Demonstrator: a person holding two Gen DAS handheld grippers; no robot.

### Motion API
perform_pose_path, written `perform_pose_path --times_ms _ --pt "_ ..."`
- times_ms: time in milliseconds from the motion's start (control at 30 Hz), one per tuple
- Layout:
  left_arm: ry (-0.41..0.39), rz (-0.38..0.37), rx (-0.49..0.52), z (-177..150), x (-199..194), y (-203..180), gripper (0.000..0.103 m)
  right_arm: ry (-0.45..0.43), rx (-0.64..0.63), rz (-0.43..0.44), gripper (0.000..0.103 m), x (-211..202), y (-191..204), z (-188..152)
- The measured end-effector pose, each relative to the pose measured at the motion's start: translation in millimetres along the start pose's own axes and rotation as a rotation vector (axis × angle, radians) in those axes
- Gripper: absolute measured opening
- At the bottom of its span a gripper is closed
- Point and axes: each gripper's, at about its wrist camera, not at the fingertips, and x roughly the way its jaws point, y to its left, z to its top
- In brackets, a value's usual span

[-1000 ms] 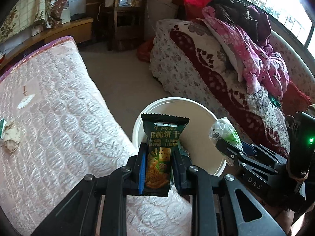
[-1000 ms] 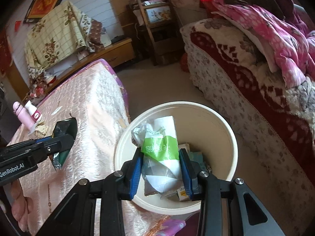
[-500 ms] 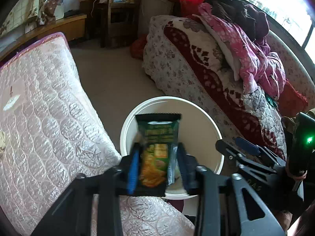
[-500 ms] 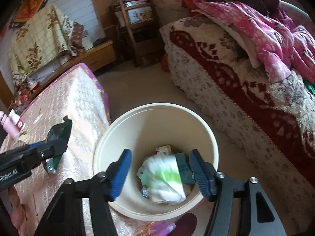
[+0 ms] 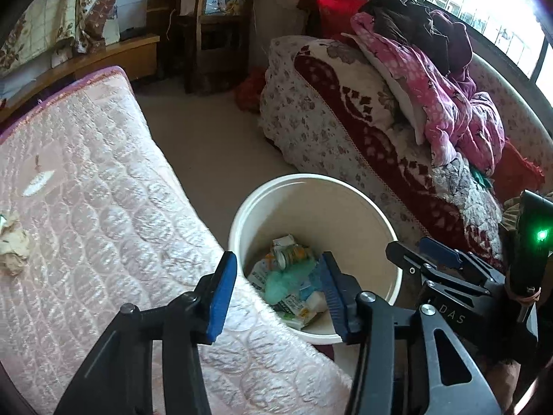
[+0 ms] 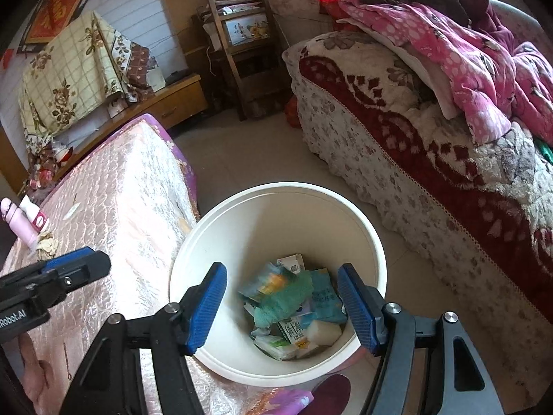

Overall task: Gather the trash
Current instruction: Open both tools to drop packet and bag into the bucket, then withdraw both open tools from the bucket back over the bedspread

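A white bucket (image 5: 311,186) (image 6: 276,192) stands on the floor between a pink mattress and a sofa. Several wrappers and cartons (image 5: 288,285) (image 6: 293,304) lie heaped at its bottom, the topmost blurred. My left gripper (image 5: 278,294) hovers over the bucket's near rim, its jaws opening with nothing between them. My right gripper (image 6: 283,307) hangs above the bucket mouth, open and empty; it also shows at the right of the left wrist view (image 5: 428,259). A crumpled tissue (image 5: 13,245) (image 6: 46,243) lies on the mattress.
The pink quilted mattress (image 5: 86,207) (image 6: 121,207) fills the left. A sofa under a red-and-white blanket (image 5: 363,121) (image 6: 414,138) carries piled clothes. A wooden chair (image 6: 242,45) stands at the back. A pink bottle (image 6: 19,221) sits at the mattress's far left.
Both grippers opened. The green biscuit wrapper dropped from the left one and the green-and-white bag from the right one; both now lie in the bucket.
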Motion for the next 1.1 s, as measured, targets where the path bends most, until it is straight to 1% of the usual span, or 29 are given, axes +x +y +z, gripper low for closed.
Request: perform_pose_path --times_ms 267,467,600,800,867,933,1100 --pt "-0.043 0.072 0.001 -6.7 -24.9 17.6 0.050 -0.021 -0.050 0.022 0.070 -6.1 17.9 -3.5" --pt "-0.061 0.108 -0.025 -15.3 -43.6 42.4 0.050 -0.025 -0.097 0.044 0.070 -11.8 39.5 -6.8" --pt "-0.067 0.137 -0.069 -22.6 -56.4 68.4 0.051 -0.009 -0.132 0.085 0.070 -14.1 59.6 -8.0" --pt "-0.084 0.187 -0.123 -34.6 -77.8 107.4 0.051 0.005 -0.213 0.119 0.070 -17.6 97.8 -13.6" --pt "-0.085 0.203 -0.144 -39.6 -85.5 123.5 0.055 0.015 -0.234 0.145 0.070 -18.3 111.5 -15.6" --pt "-0.088 0.226 -0.170 -45.2 -93.5 142.7 0.057 0.022 -0.255 0.172 0.070 -18.8 127.2 -17.9" --pt "-0.082 0.306 -0.238 -56.5 -111.4 196.3 0.057 0.056 -0.318 0.250 0.070 -14.4 174.0 -22.0"
